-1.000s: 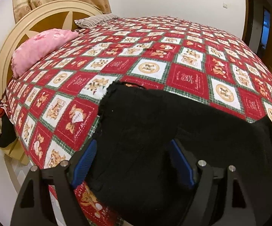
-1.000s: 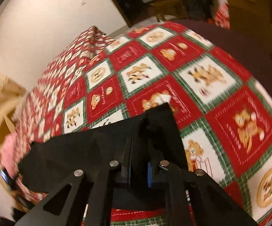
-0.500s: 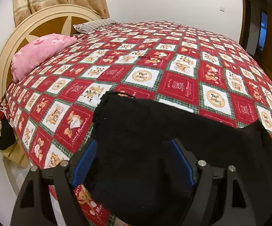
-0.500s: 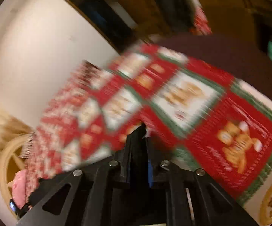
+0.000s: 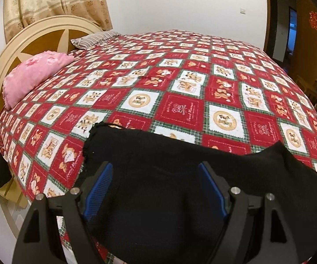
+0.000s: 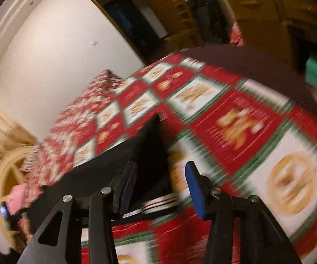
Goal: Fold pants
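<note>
Black pants (image 5: 180, 176) lie flat on the quilt (image 5: 180, 83) at the near edge of the bed, filling the 6 o'clock half of the left wrist view. Left gripper (image 5: 158, 189) hovers over the pants with jaws spread wide, blue pads (image 5: 99, 187) on either side of the cloth, nothing pinched; likely placed there to take a fresh hold or press the fabric down. Right gripper (image 6: 160, 182) also has its jaws apart and empty. In the right wrist view the pants (image 6: 136, 154) run off toward 9 o'clock, their folded edge ending just beside the left finger; the view is motion-blurred, so whether the finger touches the cloth can't be told. Pink pillow (image 5: 33, 74) at 10 o'clock by the headboard (image 5: 37, 35), well apart from the work. The garment looks laid out low on the bed so both ends are reachable. Judgement: one fold set down, next grasp pending
</note>
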The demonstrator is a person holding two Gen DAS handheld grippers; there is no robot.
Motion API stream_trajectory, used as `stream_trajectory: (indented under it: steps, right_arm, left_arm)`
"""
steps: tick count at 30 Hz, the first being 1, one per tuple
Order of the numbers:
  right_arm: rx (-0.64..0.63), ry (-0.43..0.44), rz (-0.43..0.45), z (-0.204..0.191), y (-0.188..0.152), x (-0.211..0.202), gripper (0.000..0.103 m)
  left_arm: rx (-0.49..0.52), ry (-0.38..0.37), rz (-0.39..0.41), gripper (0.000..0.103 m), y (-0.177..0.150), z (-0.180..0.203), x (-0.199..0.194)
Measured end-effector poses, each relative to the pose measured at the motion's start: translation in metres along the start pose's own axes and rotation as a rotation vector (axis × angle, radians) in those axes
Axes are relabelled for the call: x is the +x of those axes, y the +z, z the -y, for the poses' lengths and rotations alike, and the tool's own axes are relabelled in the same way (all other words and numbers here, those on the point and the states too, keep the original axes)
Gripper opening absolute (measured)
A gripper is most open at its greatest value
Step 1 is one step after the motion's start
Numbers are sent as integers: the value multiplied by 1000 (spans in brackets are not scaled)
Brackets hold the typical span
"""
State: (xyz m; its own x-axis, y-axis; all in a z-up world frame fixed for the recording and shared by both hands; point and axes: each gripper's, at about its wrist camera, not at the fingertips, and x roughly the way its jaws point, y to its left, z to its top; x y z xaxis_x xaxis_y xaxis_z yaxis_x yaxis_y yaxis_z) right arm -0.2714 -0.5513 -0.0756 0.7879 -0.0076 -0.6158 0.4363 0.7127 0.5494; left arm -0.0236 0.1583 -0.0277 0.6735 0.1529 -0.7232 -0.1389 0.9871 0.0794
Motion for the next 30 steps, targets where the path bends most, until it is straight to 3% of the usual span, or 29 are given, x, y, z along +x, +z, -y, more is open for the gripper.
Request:
stream_trajectory:
  steps: [2,4,10,13,15,17,19,20,23,26,30]
  right_arm:
    - [69,116,12,-5,-8,0,48]
    - [95,167,12,-13,-15,2,48]
    - [181,158,-126,-24,-34,36,48]
    - [158,170,-123,-34,-37,46,48]
    - [194,254,-132,-37,-39,52,48]
    - [231,330,-76,-36,-38,51,48]
    - [250,283,42,-31,-36,38,48]
    - [251,218,76,-27,-36,34,48]
    - [279,144,94,-15,-39,32,48]
    - [359,178,162,-2,-41,25,48]
    - [350,212,107,-8,-39,32,48]
  left_arm:
    - [-1,1,4,82,-1,-1,-2]
    - [-8,-2,3,82,-2,-3,-2]
    - [-20,-15,-4,82,-1,-5,-1]
    - [-20,-20,0,82,-1,-5,-2]
    - [-20,-24,3,82,-2,-5,-3]
    - [-22,-24,2,82,-2,-6,-3]
    - [-25,-22,-1,82,-2,-6,-3]
    - [-28,-24,-4,82,-2,-6,-2]
    - [-26,-20,-5,82,-2,-6,-2]
    - [-30,-23,-7,82,-2,-6,-1]
    - [-21,-27,-7,82,-2,-3,-1]
